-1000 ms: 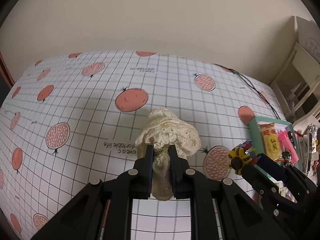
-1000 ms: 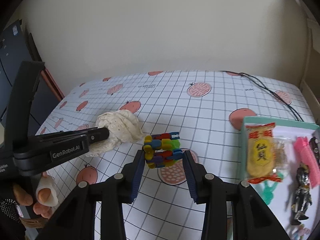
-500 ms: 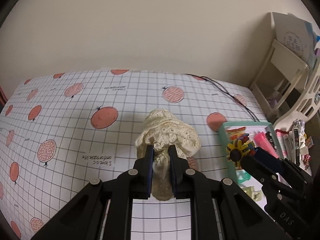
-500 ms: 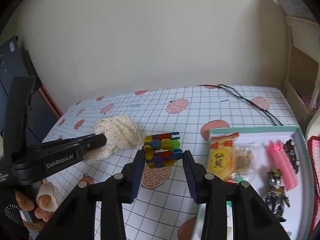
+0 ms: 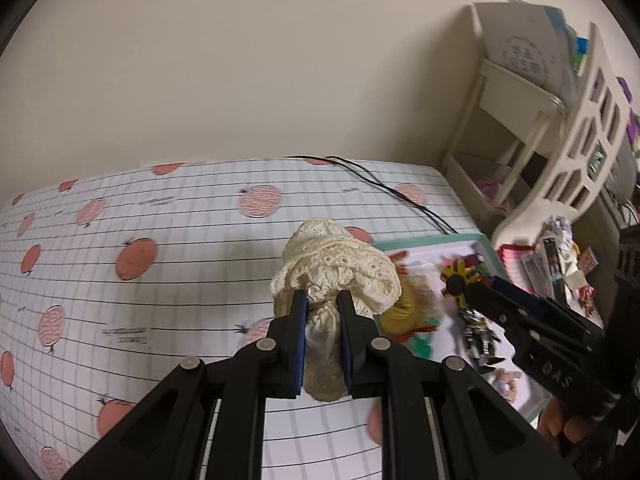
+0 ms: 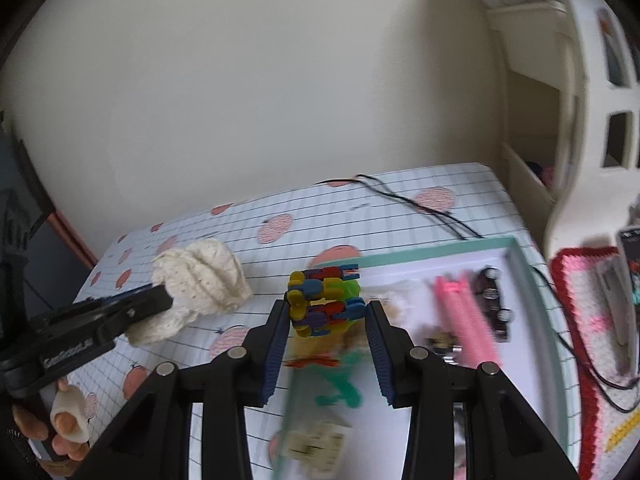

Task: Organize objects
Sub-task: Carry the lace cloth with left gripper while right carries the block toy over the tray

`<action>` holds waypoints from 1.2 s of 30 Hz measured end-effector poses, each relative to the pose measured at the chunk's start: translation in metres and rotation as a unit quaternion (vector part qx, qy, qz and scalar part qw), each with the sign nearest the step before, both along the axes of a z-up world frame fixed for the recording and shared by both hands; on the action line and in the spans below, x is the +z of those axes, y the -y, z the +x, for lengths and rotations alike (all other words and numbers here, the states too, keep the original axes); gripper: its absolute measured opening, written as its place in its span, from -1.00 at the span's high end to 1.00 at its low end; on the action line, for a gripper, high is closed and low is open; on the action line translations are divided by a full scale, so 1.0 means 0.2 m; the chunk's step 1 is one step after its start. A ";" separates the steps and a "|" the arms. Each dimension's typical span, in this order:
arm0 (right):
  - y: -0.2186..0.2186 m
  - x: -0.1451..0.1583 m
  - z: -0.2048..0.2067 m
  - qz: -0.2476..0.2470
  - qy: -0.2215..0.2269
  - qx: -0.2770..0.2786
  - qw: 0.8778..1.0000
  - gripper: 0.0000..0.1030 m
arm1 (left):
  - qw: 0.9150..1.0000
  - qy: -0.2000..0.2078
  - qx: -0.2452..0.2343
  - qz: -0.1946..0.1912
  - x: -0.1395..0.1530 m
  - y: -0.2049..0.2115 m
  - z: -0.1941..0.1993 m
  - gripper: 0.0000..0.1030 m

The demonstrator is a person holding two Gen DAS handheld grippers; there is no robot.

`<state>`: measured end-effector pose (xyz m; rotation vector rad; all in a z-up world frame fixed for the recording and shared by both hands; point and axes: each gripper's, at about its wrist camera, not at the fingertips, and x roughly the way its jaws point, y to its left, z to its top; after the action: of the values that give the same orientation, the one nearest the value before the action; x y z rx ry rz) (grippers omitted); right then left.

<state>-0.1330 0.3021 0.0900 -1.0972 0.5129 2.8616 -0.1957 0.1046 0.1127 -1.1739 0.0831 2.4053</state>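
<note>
1. Lace cloth bundle point(image 5: 338, 264) – cream, bunched up, pinched tight in the left gripper point(image 5: 323, 308) and held up off the fruit-print tablecloth point(image 5: 168, 264).
2. Right gripper point(image 6: 326, 312) is clamped on a multicolored block toy point(image 6: 324, 300), pads pressing both its sides – it hangs over the near-left edge of the teal tray point(image 6: 516, 248).
3. Tray sits at the right end of the table, with a pink comb-like thing point(image 6: 464, 316) and a small dark figure point(image 5: 476, 332) in it.
4. Black cable point(image 5: 384, 188) trails across the far side of the cloth.
</note>
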 end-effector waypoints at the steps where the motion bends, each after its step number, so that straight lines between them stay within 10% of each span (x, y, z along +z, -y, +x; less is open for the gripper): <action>1: -0.03 -0.01 0.01 -0.002 0.002 -0.006 1.000 0.19 | 1.000 0.000 -0.007 0.000 0.00 -0.03 0.01 0.71; 36: -0.19 -0.17 0.04 0.021 0.063 -0.033 0.997 0.19 | 0.991 0.046 -0.120 -0.039 -0.27 -0.48 0.23 0.68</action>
<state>-0.1248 0.3403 0.0554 -1.2194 0.4685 2.7134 -0.1497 0.2010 0.0587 -1.2314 0.2744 2.1534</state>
